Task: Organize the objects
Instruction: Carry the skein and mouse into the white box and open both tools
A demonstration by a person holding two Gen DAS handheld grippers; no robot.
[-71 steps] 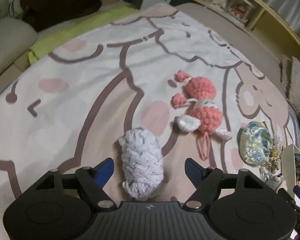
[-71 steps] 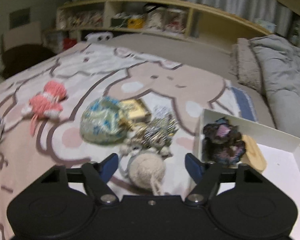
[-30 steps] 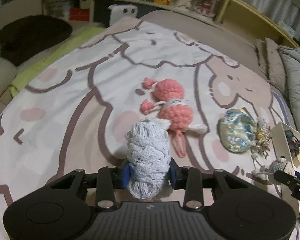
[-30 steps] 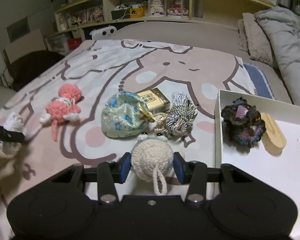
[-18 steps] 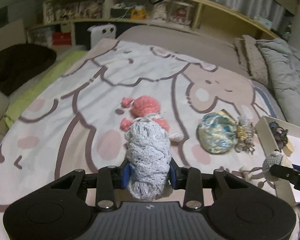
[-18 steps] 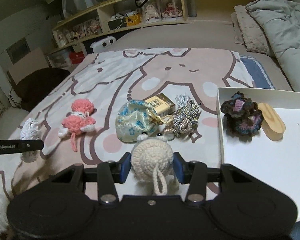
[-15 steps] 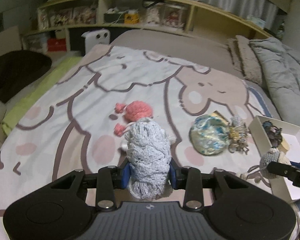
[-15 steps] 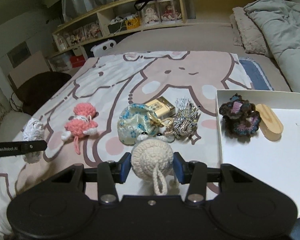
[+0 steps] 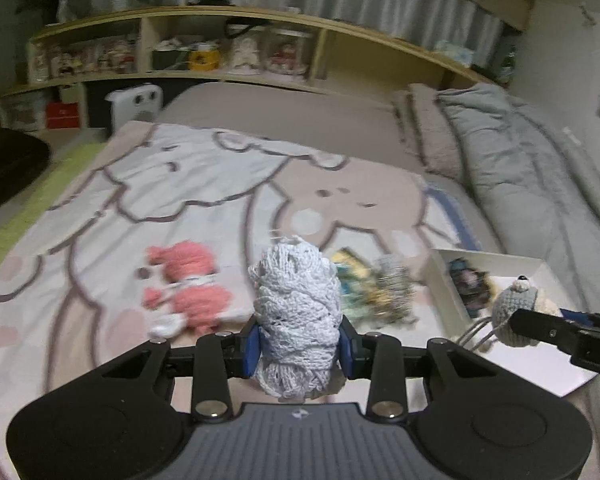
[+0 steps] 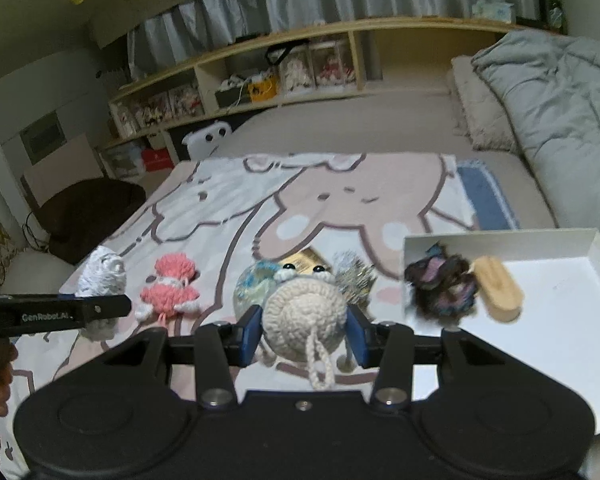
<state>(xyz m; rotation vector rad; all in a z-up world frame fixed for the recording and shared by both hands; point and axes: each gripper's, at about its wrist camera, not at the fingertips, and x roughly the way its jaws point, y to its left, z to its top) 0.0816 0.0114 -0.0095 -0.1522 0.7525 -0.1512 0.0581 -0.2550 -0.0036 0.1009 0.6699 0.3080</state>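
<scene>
My left gripper is shut on a pale blue-white yarn bundle and holds it above the bed. It also shows in the right wrist view. My right gripper is shut on a cream crochet toy with bead eyes, held just left of the white box. The toy also shows in the left wrist view. A dark crochet piece and a wooden oval lie in the box. A pink crochet doll lies on the blanket.
A floral pouch, a yellow packet and a grey tassel bundle lie on the cartoon blanket. A grey duvet and pillows lie to the right. Shelves run along the back.
Both grippers closed on their objects and lifted them. Since then both have risen and swung right, towards the white box, with the yarn bundle and the crochet toy still held.
</scene>
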